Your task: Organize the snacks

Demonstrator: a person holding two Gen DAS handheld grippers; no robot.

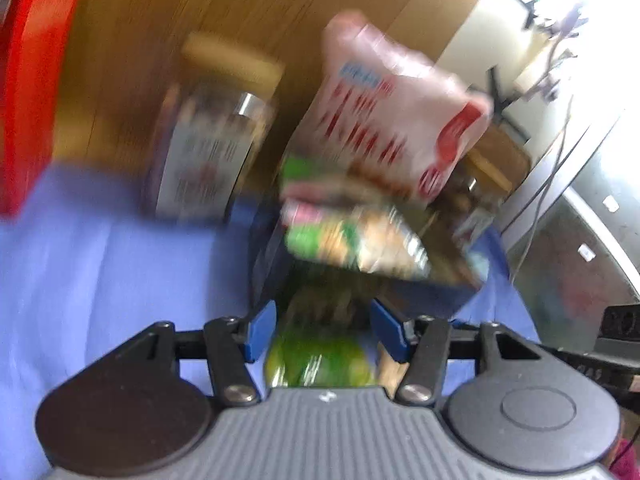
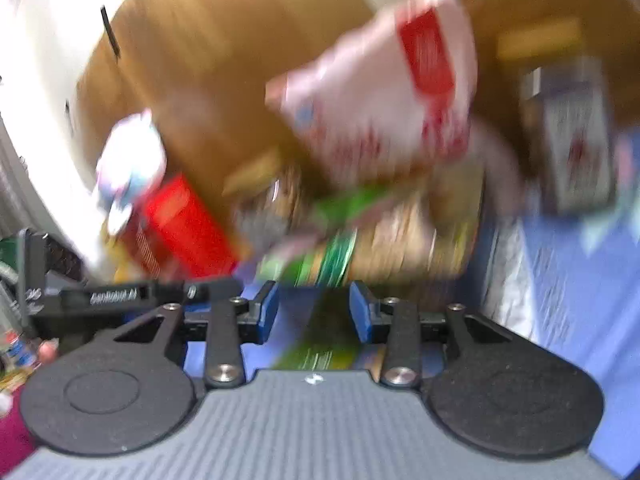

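**Blue cloth, a full box of snacks, two grippers close in**

Blue cloth (image 1: pixel 100 248) covers the surface, with a wooden wall (image 1: pixel 132 8) behind it. Both views are badly smeared by motion blur, so fine detail is lost.

In the left wrist view, the left hand-held gripper (image 1: pixel 323 330) has its blue pads parted, and a green packet (image 1: pixel 320 360) lies between them. Whether the pads press on the packet cannot be told from the blur. Just beyond stands a dark blue box (image 1: pixel 424 296) stuffed with snack packets. A white bag with red print (image 1: pixel 392 112) sticks up out of it, tilted to the right. To the left of the box, a clear jar with a pale lid (image 1: pixel 212 136) stands on the cloth. A red box (image 1: pixel 28 80) fills the far left edge.

In the right wrist view, the right hand-held gripper (image 2: pixel 314 308) is also partly open, with a green packet (image 2: pixel 320 344) in the gap; contact cannot be judged. The white bag (image 2: pixel 384 96) rises above a heap of green and tan packets (image 2: pixel 360 236). A red packet (image 2: pixel 180 228) lies to the left, and the jar (image 2: pixel 572 140) stands on the right.
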